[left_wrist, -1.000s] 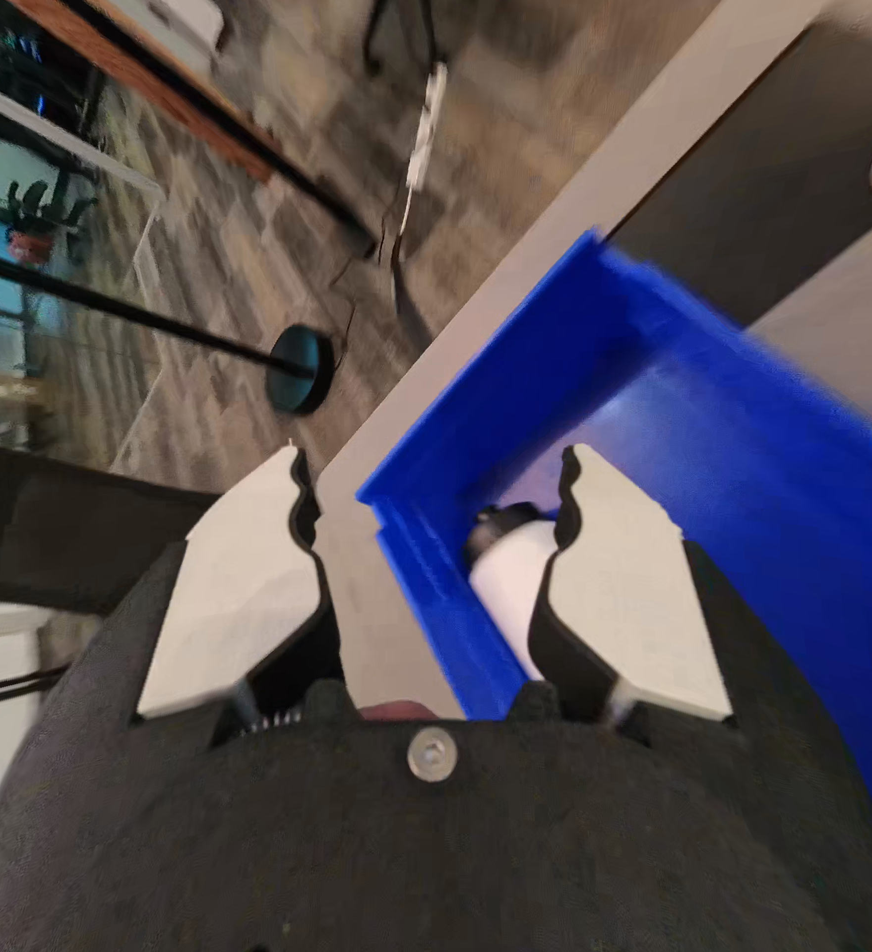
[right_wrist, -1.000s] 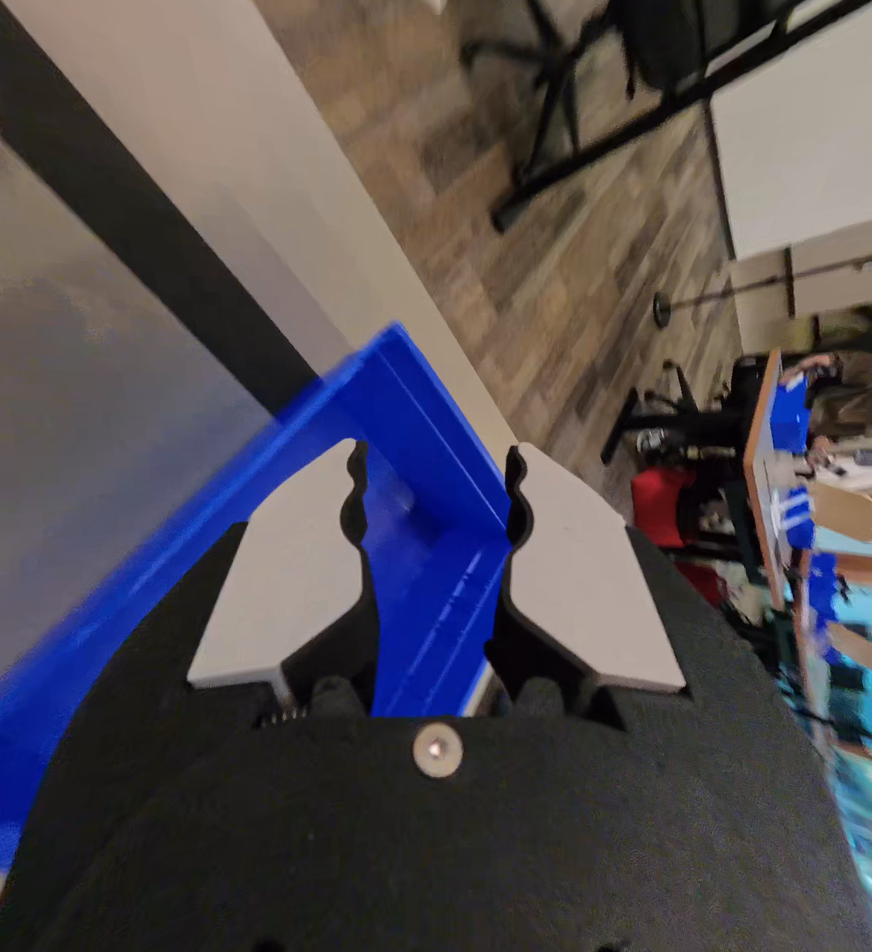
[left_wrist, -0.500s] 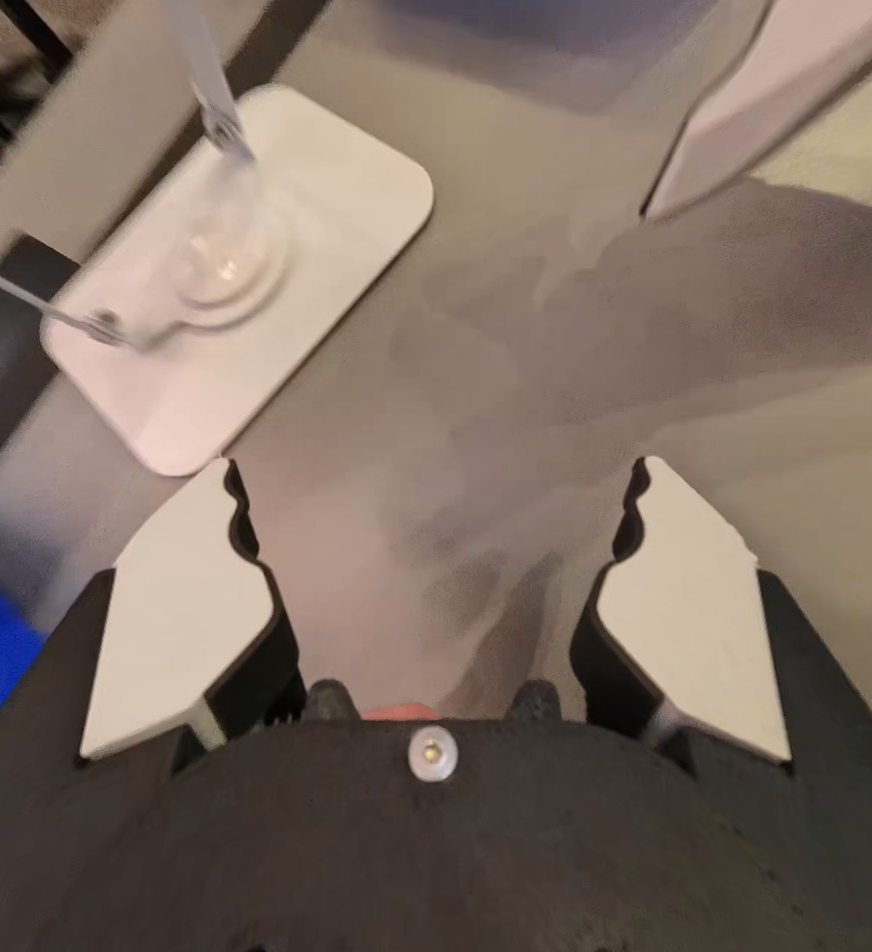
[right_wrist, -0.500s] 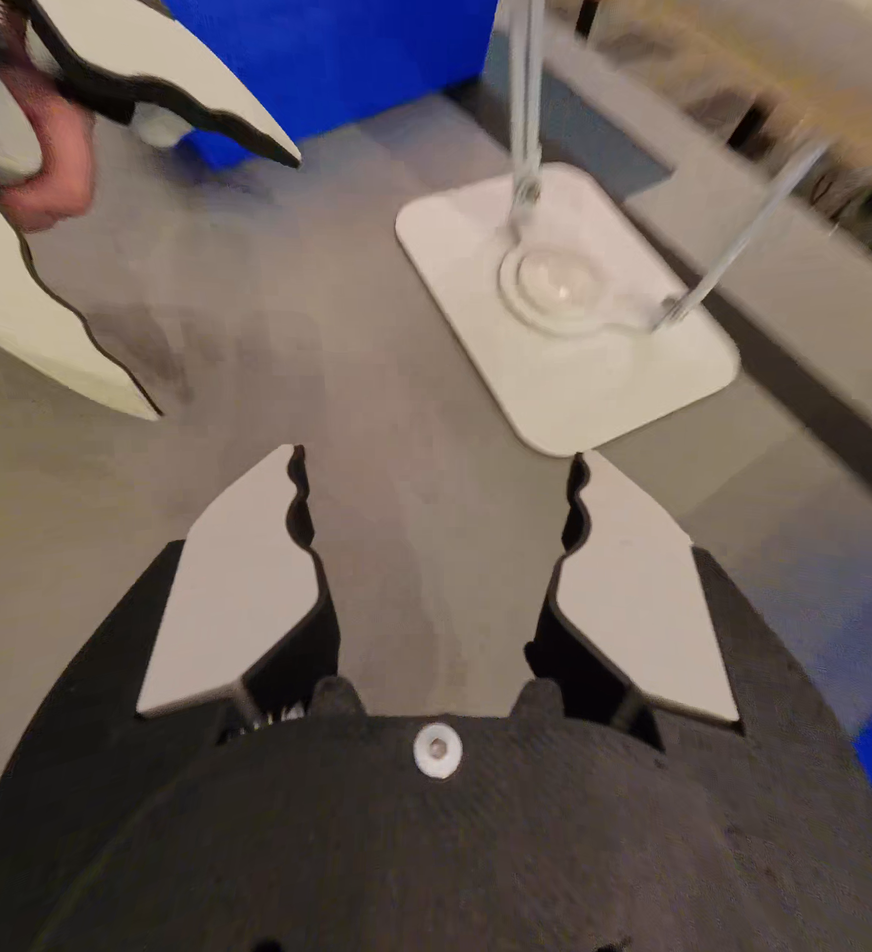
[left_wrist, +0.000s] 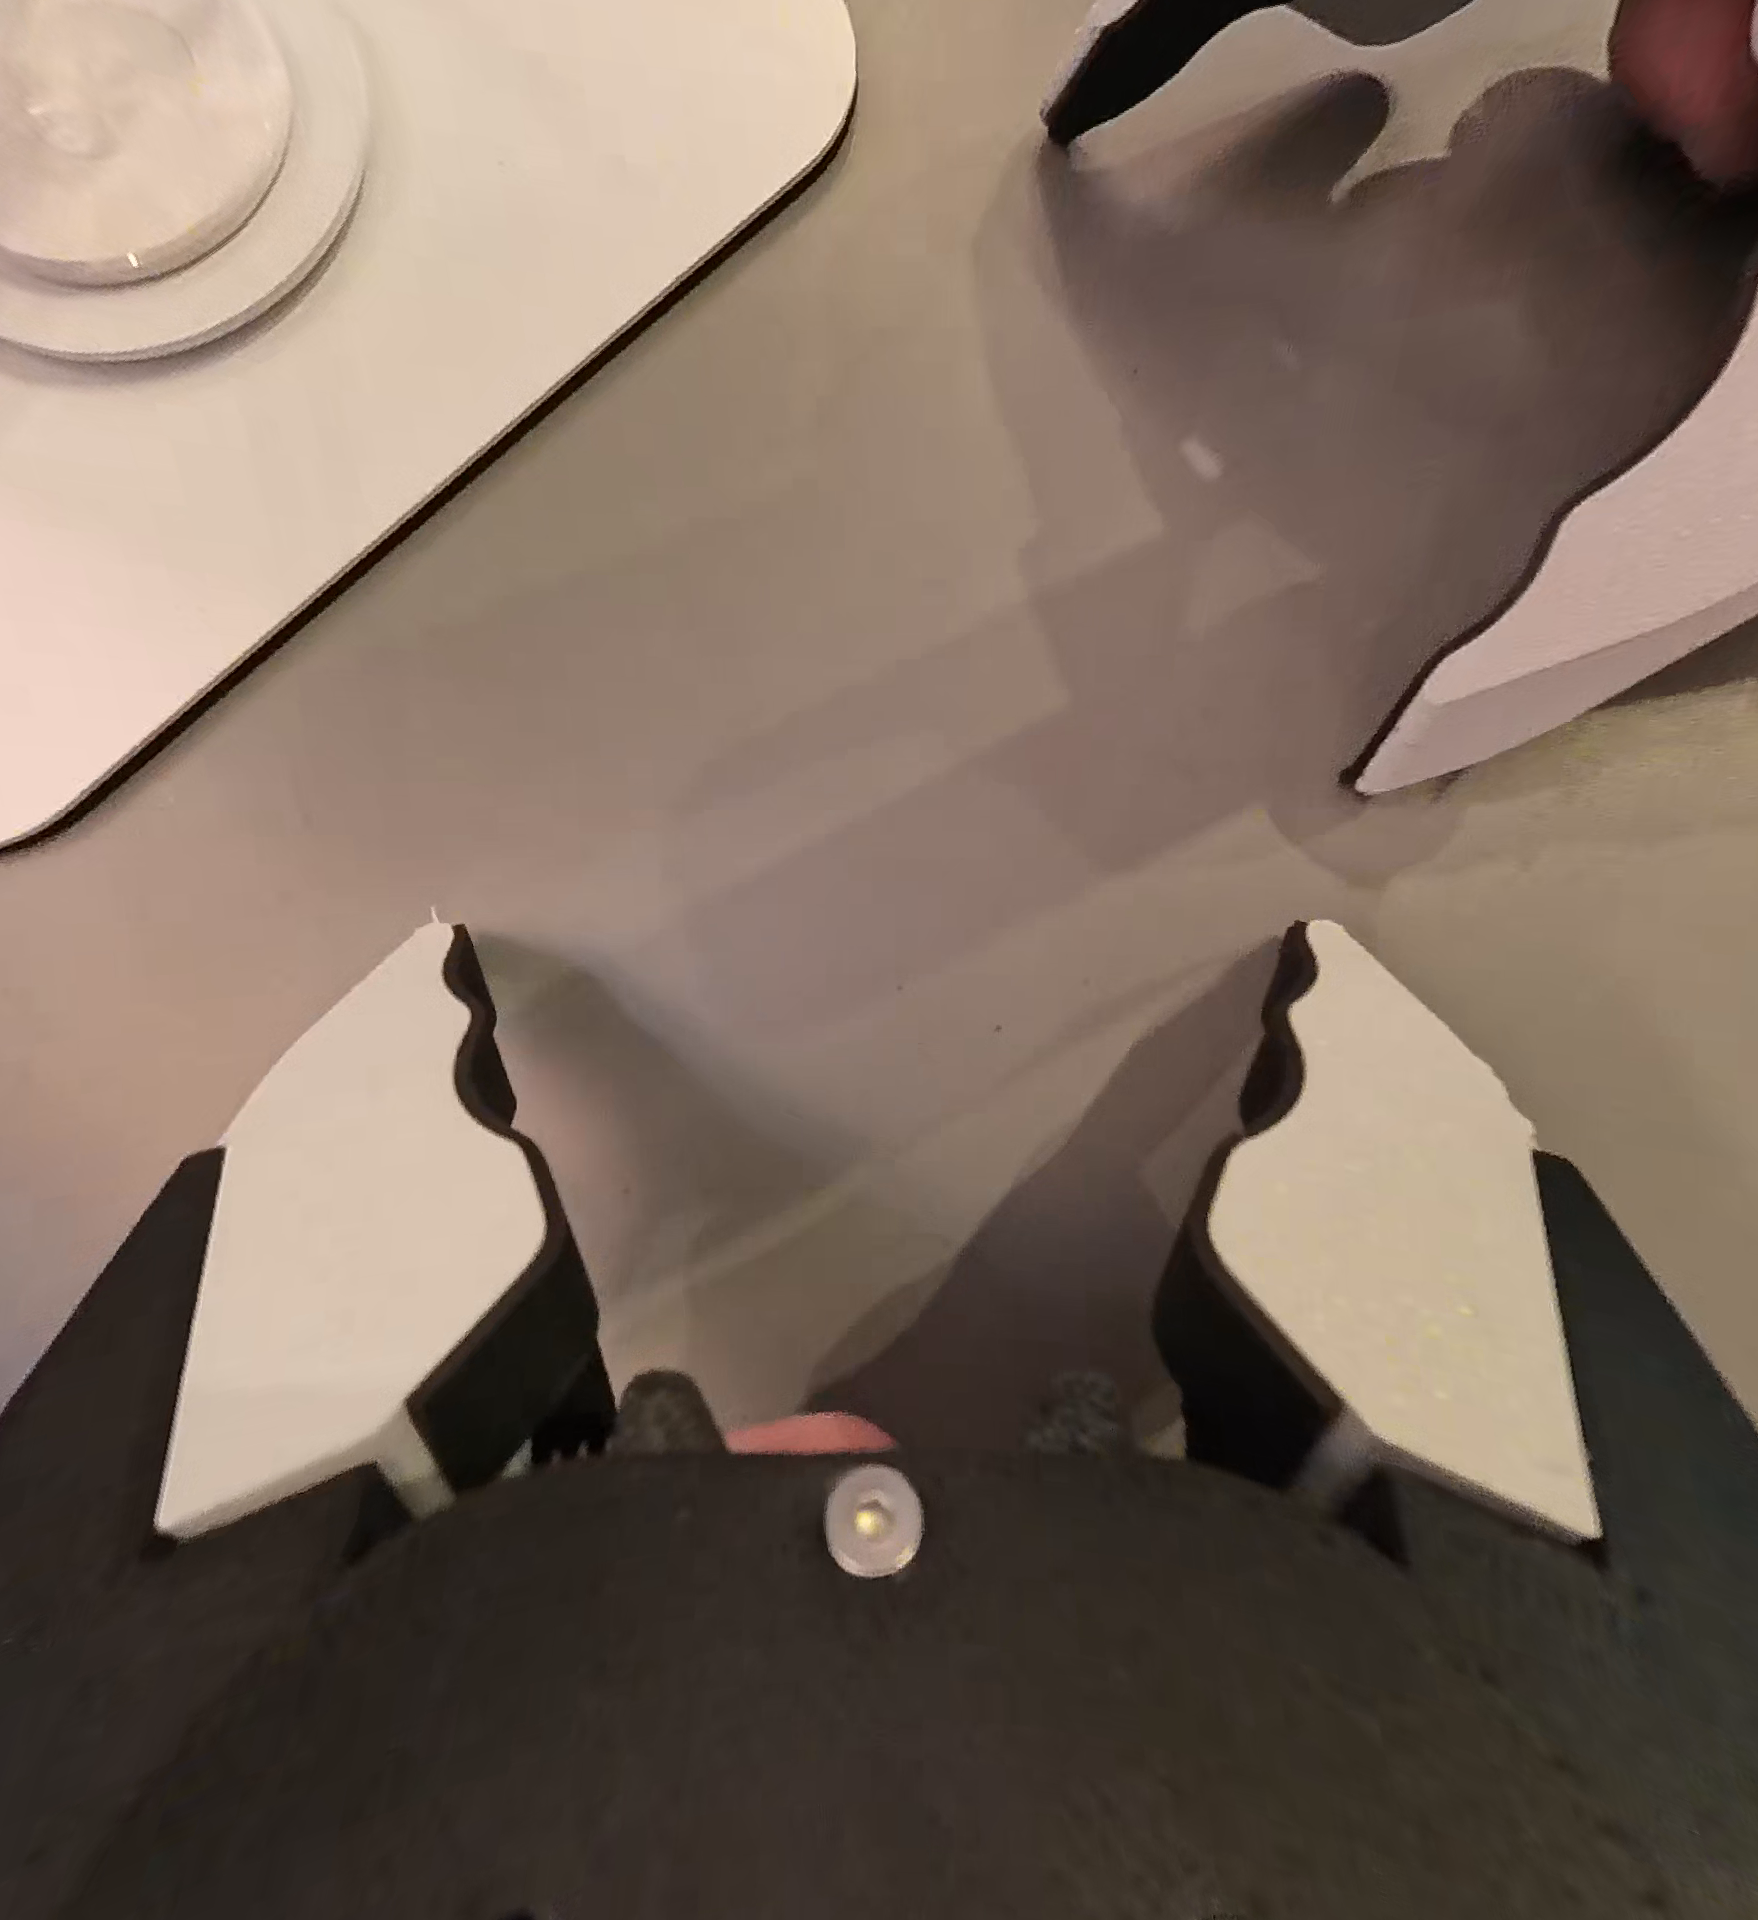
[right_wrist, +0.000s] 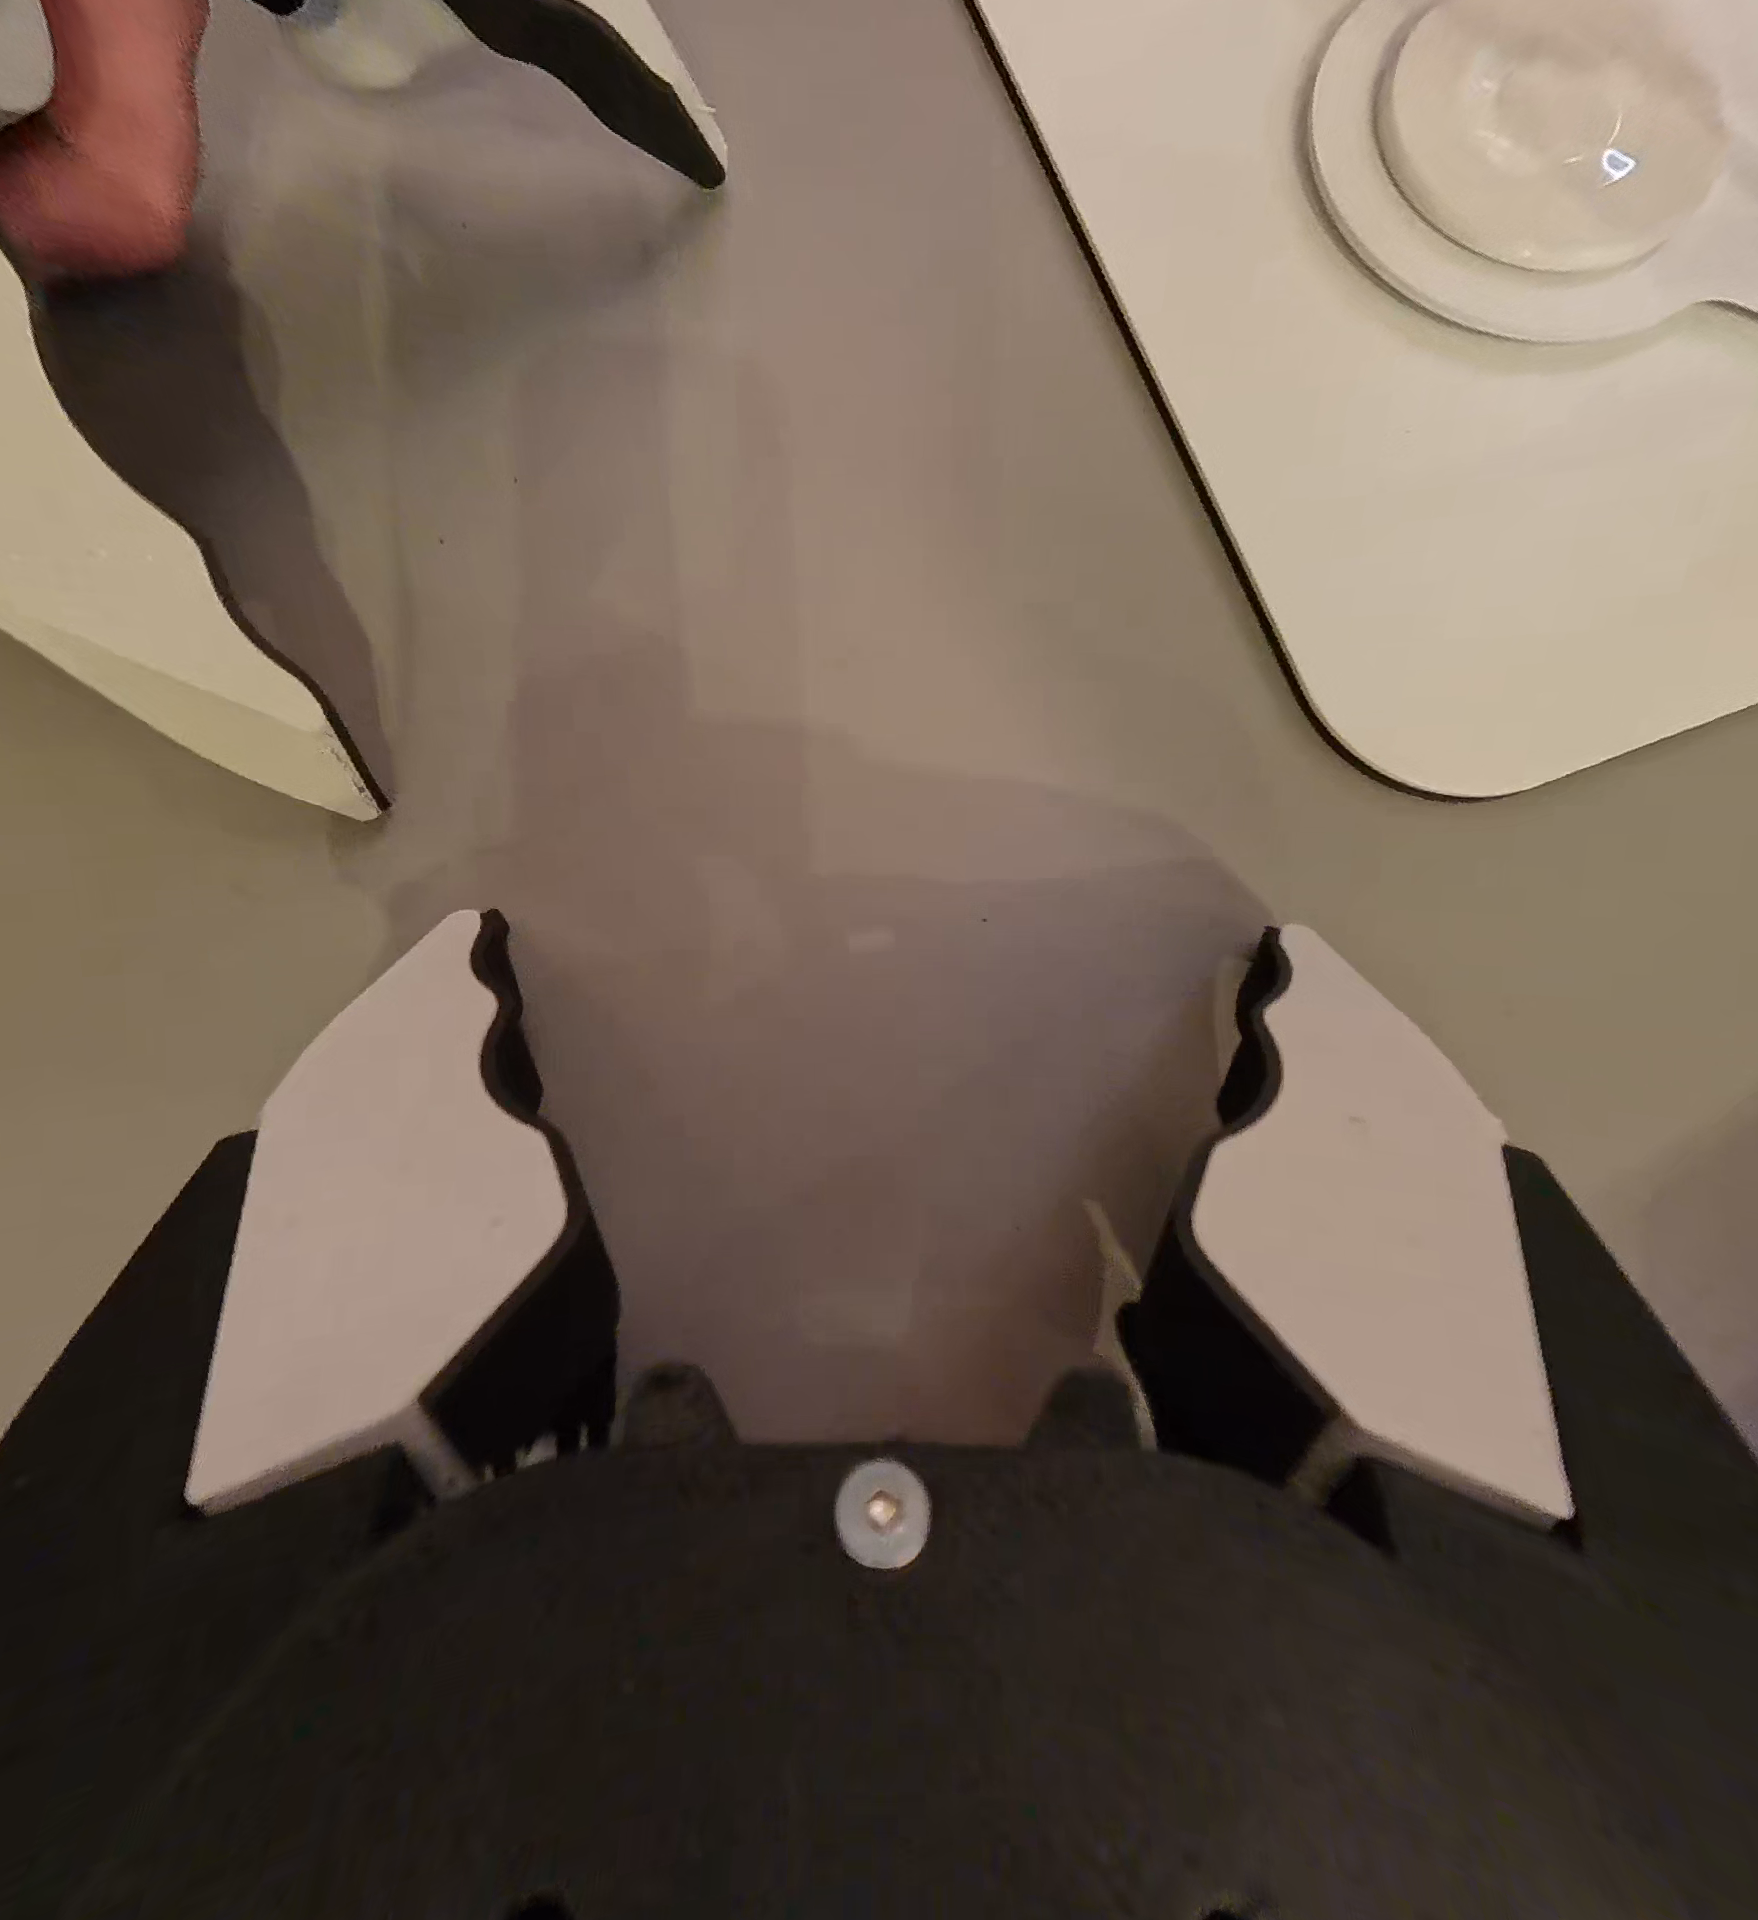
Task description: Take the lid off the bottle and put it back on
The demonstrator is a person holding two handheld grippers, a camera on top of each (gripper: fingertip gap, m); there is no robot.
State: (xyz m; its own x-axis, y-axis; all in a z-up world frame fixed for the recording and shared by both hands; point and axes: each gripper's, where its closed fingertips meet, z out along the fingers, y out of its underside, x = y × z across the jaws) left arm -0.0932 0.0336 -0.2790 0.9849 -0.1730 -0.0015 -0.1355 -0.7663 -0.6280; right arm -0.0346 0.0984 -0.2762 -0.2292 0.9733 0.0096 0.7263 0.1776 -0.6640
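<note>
Left tongs [left_wrist: 870,940]: spread apart, empty, over bare counter [left_wrist: 854,644].
Right tongs [right_wrist: 880,935]: spread apart, empty.
Bottle: in neither view; direction, axis, nearer hand cannot be told.
White base plate [right_wrist: 1477,499]: at 1 o'clock of right tongs.

I count two grippers, my left gripper [left_wrist: 870,935] and my right gripper [right_wrist: 880,930], each with two white fingers, both beside one white plate [left_wrist: 231,468]. One clear round disc [left_wrist: 96,125] sits on that plate.
</note>
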